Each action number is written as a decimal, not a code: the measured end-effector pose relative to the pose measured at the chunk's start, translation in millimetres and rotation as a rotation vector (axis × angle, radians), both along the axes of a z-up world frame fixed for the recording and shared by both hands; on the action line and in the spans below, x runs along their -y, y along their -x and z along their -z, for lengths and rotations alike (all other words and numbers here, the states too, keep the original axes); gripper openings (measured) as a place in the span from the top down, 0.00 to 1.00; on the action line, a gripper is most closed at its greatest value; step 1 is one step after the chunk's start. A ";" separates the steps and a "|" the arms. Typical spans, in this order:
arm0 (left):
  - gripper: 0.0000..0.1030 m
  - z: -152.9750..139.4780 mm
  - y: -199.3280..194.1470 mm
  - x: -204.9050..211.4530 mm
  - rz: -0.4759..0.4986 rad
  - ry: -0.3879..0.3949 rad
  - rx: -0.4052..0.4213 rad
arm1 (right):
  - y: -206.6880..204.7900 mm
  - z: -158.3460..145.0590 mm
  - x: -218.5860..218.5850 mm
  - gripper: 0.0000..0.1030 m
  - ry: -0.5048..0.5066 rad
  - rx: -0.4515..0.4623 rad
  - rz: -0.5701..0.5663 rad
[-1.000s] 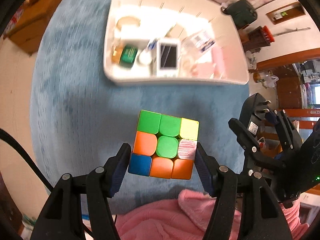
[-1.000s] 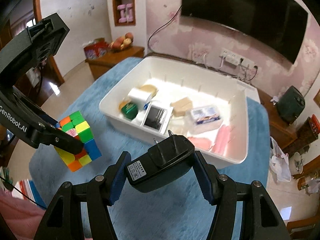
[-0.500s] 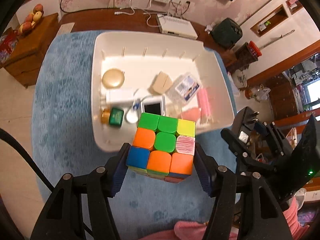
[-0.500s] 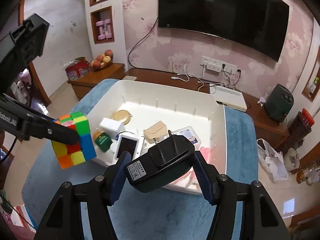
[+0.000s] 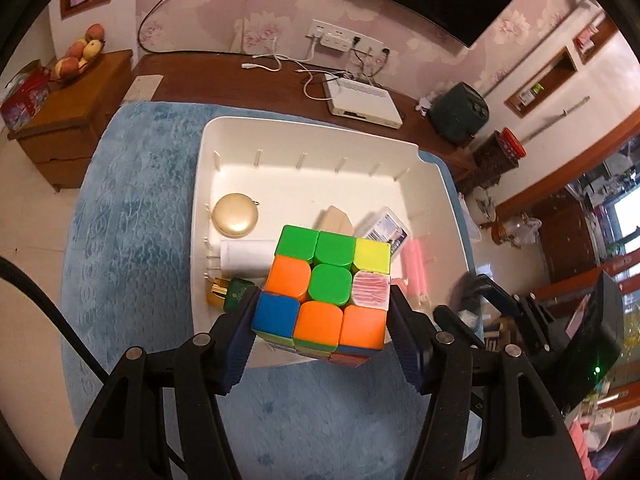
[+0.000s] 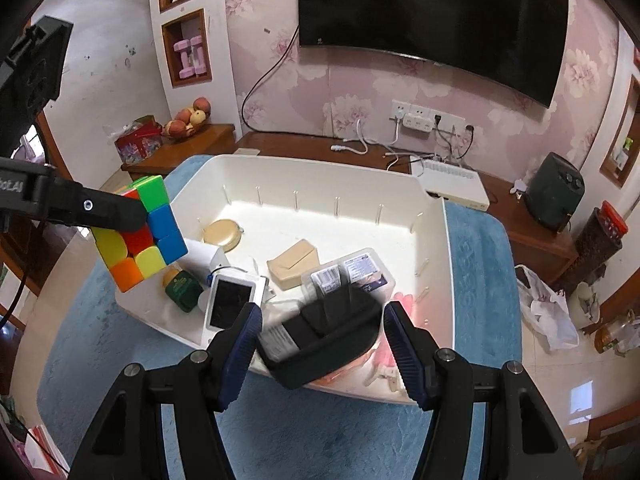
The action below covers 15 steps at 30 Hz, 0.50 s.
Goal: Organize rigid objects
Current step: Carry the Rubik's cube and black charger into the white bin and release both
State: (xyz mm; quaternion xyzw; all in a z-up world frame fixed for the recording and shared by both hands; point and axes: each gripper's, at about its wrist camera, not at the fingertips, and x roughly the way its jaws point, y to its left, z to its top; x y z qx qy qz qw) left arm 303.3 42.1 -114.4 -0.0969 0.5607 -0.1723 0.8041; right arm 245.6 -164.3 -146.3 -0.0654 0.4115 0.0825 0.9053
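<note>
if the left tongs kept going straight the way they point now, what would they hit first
Probably the white bin. The left tongs, clamped on the puzzle cube, point down over its near edge, so the cube would likely meet the things inside, around the small green box and white box. Depth is unclear.

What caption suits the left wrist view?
Left gripper carries a colourful puzzle cube over the white bin.
</note>
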 end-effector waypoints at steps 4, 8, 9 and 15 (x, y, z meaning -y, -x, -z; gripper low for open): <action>0.37 1.7 -1.2 -5.8 -0.041 0.017 0.000 | 0.6 -2.2 2.0 0.38 -0.003 0.005 0.011; 0.30 -5.3 3.4 -9.8 -0.050 0.021 0.045 | 2.7 -3.4 3.4 0.37 0.003 -0.005 0.025; 0.28 -6.9 5.0 -11.2 -0.054 0.024 0.051 | 4.6 -4.8 3.8 0.37 -0.001 -0.005 0.030; 0.23 -15.1 22.3 -18.7 -0.061 -0.004 0.078 | 16.7 -17.6 4.2 0.29 -0.035 -0.006 0.074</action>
